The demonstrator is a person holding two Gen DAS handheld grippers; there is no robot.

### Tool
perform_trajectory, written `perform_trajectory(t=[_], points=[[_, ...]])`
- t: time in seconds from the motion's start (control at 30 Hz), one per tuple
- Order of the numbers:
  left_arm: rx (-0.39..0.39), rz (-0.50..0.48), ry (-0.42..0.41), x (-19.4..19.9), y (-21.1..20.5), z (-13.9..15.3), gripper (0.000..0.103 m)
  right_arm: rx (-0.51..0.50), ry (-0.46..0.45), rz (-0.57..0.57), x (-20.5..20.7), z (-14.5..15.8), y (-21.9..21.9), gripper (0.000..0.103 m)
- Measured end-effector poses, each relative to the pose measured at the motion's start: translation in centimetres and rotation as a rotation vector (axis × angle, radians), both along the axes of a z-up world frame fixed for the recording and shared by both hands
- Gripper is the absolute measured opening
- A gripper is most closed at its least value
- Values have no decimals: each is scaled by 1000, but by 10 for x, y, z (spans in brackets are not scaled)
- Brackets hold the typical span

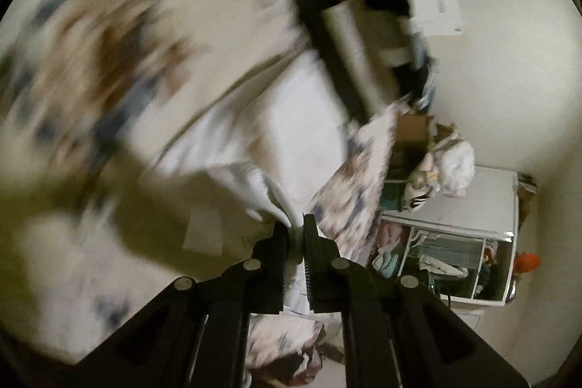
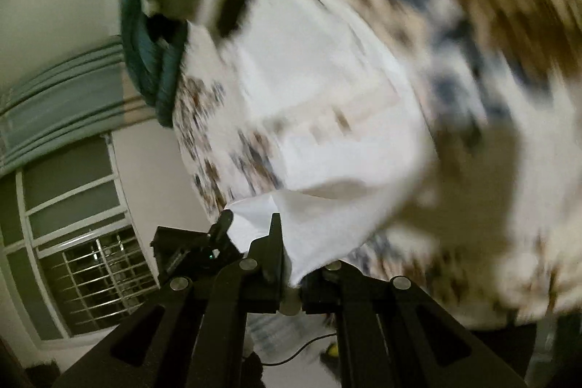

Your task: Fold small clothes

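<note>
Across both wrist views a patterned sheet [image 1: 109, 60] w/ brown and blue blotches fills most of the bkgd, heavily blurred. Against it hangs the white garment [image 1: 291, 119], stretched between both grippers and lifted off the sheet. Far right of the left view, a white shelf unit [image 1: 451, 235] w/ clothes piled on top and inside. Left of the right view, a window w/ metal grille [image 2: 105, 275]. Left gripper [image 1: 296, 235]: fingers pressed together, pinching a bunched white edge. Right gripper [image 2: 291, 264]: fingers mostly covered by cloth, clamped on another corner of the garment.
</note>
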State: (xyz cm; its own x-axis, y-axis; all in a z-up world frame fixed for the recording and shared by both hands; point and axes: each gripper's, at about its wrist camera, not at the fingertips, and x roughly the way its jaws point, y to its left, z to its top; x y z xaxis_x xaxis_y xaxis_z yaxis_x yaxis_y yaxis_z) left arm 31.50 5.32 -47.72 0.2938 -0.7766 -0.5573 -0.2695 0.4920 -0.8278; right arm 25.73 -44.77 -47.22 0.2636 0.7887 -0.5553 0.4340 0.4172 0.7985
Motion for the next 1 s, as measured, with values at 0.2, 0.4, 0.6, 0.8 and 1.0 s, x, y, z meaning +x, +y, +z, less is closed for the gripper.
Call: perform_trajectory(t=[0.2,0.4,0.6,0.8,1.0], points=[[-13,30,-82,122,-16,0,62,-57,-49,-110,125,3,-21,12],[81,47,-175,148,-6,15,65,-76,-77,-186,184,1,-56,51],[317,-138,-162,129,-38,-4,65,-269,-81,-94,160,3,-69,63],[457,-274,-182,148,-90,-37,46,-335,-7,-37,162,-41,-61,63],[477,-296,-246,153,-88,-23,1,-423,-32,-3,171,-44,-40,4]])
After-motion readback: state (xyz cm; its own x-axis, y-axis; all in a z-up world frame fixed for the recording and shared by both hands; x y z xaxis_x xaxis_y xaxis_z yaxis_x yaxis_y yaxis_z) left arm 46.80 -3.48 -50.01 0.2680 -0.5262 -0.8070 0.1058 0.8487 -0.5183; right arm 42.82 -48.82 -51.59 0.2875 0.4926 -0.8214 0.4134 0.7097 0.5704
